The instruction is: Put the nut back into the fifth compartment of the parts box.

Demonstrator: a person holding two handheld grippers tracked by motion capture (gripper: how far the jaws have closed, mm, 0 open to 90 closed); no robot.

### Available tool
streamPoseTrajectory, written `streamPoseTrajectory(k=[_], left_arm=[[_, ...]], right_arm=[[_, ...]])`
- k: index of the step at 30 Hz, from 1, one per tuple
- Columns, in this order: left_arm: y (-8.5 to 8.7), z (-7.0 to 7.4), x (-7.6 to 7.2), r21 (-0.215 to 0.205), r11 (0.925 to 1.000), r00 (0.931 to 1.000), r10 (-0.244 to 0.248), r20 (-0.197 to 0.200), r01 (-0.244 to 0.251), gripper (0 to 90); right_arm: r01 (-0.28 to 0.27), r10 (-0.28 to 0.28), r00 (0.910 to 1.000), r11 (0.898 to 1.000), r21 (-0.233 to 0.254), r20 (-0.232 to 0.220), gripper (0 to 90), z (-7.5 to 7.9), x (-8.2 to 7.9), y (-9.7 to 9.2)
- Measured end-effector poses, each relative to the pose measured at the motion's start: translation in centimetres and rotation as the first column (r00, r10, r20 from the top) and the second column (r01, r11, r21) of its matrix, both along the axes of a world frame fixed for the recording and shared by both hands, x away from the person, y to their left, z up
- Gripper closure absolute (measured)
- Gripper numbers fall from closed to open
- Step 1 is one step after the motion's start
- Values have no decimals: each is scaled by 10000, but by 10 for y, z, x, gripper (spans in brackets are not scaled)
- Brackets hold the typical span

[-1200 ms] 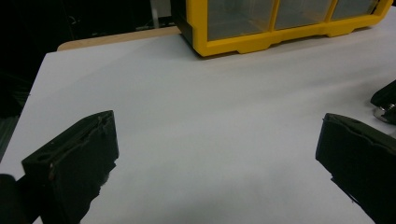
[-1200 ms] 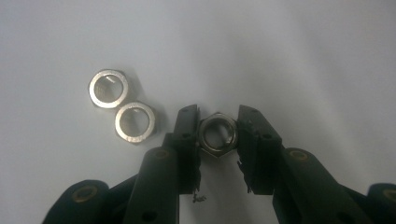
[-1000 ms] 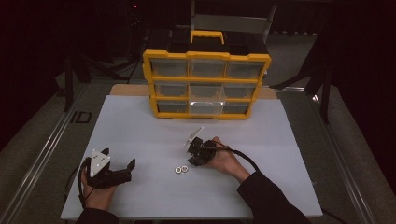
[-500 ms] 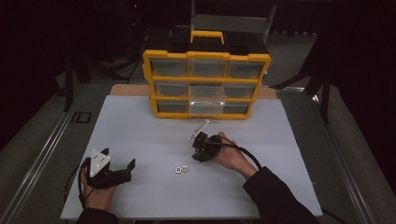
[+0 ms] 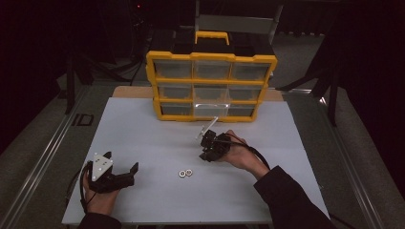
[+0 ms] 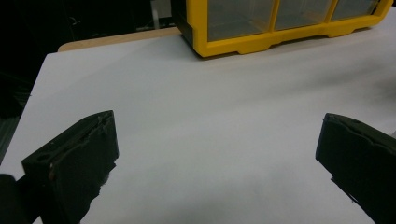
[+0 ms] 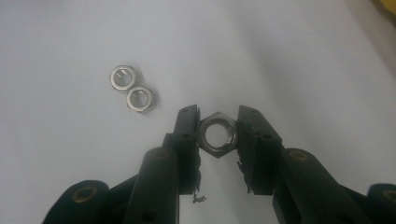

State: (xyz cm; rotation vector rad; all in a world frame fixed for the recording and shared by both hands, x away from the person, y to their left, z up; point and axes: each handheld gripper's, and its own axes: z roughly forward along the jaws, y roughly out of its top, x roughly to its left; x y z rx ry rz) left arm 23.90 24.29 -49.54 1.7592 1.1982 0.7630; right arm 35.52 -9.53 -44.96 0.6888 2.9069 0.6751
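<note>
Hex nut [image 7: 217, 134] clamped flat-to-flat between jaws of right gripper [image 7: 217, 135], lifted above worktop [image 5: 143, 129]. Two loose nuts [image 7: 132, 88] at 10 o'clock. Drawer cabinet [image 5: 211, 86] at 12 o'clock. Left gripper [image 5: 122, 172] idle, jaws wide apart. Advise: hold squeeze steady, keep nut level during carry.

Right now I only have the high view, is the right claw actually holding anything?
Observer: Yes, the right claw is clamped on a hex nut, gripped by its flat sides.
Operator: And the two nuts on the table?
Observer: The two loose nuts lie flat, touching edge to edge, beyond the claw's left jaw.
Operator: What about the left claw?
Observer: The left claw stands wide open, with bare white table between its jaws, pointed toward the yellow drawer organizer.
</note>
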Motion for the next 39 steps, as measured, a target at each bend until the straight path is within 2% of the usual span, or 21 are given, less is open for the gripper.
streamPoseTrajectory(k=[21, 30, 39], left_arm=[[0, 0, 0, -18, 10000, 10000, 7, 26, -7, 0], [0, 0, 0, -8, 10000, 10000, -4, 32, 4, 0], [0, 0, 0, -12, 10000, 10000, 1, 23, -1, 0]], right_arm=[[-36, 34, 9995, 10000, 79, 303, 702, 39, 5, -7], [-51, 50, 9983, 10000, 16, 578, 702, 59, 9, -8], [76, -76, 9975, 10000, -1, 701, 702, 75, 18, -12]])
